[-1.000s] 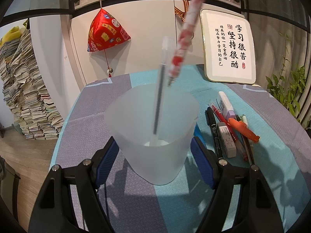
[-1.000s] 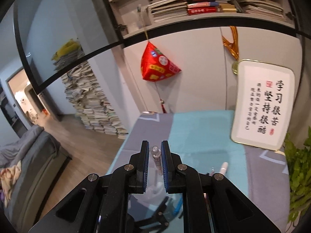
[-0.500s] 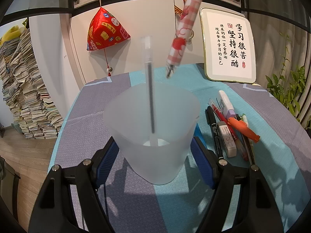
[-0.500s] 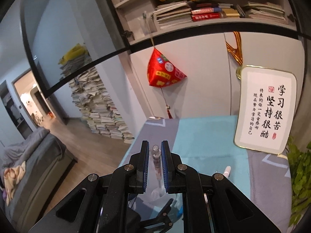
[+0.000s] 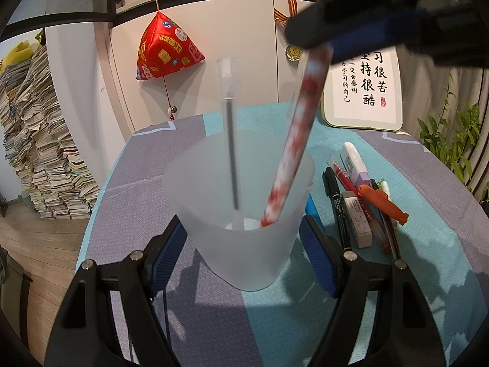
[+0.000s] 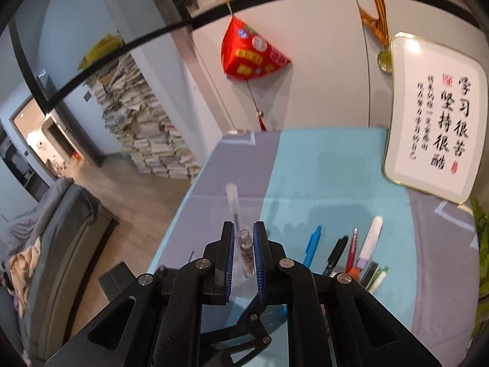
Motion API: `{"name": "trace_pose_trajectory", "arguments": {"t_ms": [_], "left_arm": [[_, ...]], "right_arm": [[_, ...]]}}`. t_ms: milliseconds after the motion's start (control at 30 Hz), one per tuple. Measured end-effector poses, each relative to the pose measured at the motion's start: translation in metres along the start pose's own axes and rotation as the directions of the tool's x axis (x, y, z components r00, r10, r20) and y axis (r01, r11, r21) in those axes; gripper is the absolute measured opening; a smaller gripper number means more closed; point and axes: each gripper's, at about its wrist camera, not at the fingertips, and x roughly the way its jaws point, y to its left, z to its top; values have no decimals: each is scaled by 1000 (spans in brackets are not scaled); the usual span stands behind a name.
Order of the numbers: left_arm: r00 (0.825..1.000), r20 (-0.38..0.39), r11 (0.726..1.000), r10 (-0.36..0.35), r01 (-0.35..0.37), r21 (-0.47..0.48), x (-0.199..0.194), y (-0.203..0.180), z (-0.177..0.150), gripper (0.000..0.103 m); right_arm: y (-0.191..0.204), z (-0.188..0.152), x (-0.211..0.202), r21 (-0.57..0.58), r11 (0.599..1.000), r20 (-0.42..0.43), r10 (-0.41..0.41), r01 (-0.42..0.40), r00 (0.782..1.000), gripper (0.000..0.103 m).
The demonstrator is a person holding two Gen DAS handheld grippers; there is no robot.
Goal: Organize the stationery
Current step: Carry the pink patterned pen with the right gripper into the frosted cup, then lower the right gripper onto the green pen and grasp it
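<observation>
In the left wrist view, the left gripper [image 5: 243, 238] clamps a frosted translucent plastic cup [image 5: 241, 214] standing on the counter [image 5: 412, 275]. A clear pen with a dark refill [image 5: 229, 153] stands inside it. The right gripper [image 5: 324, 46] pinches a red-and-white patterned pen [image 5: 293, 150], tip down inside the cup. Loose pens and markers [image 5: 360, 202] lie just right of the cup.

In the right wrist view, the right gripper [image 6: 243, 244] is pressed onto the patterned pen's top end [image 6: 245, 249].
</observation>
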Motion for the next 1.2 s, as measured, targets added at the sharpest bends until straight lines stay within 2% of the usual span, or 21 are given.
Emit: {"name": "trace_pose_trajectory", "arguments": {"t_ms": [367, 633, 700, 767, 833, 900, 1067, 1200], "left_arm": [[1000, -1, 1000, -1, 1, -1, 0, 0, 1, 75], [1000, -1, 1000, 0, 0, 0, 0, 0, 1, 75], [1000, -1, 1000, 0, 0, 0, 0, 0, 1, 75], [1000, -1, 1000, 1, -1, 1, 0, 0, 1, 75], [1000, -1, 1000, 1, -1, 1, 0, 0, 1, 75], [1000, -1, 1000, 2, -2, 2, 0, 0, 1, 75], [1000, -1, 1000, 4, -4, 3, -1, 0, 2, 76], [1000, -1, 1000, 4, -4, 4, -1, 0, 2, 76]], "right_arm": [[-11, -9, 18, 56, 997, -90, 54, -49, 995, 14], [-34, -12, -9, 97, 995, -45, 22, -17, 999, 14], [-47, -15, -14, 123, 992, -40, -8, 13, 999, 14], [-65, -20, -14, 155, 983, -54, -91, 98, 994, 14], [-88, -28, -6, 199, 952, -95, -219, 234, 971, 14], [-111, -35, 5, 239, 919, -151, -283, 313, 947, 14], [-146, -51, 26, 324, 877, -260, -278, 355, 925, 14], [-149, -56, 33, 344, 873, -279, -256, 346, 925, 14]]}}
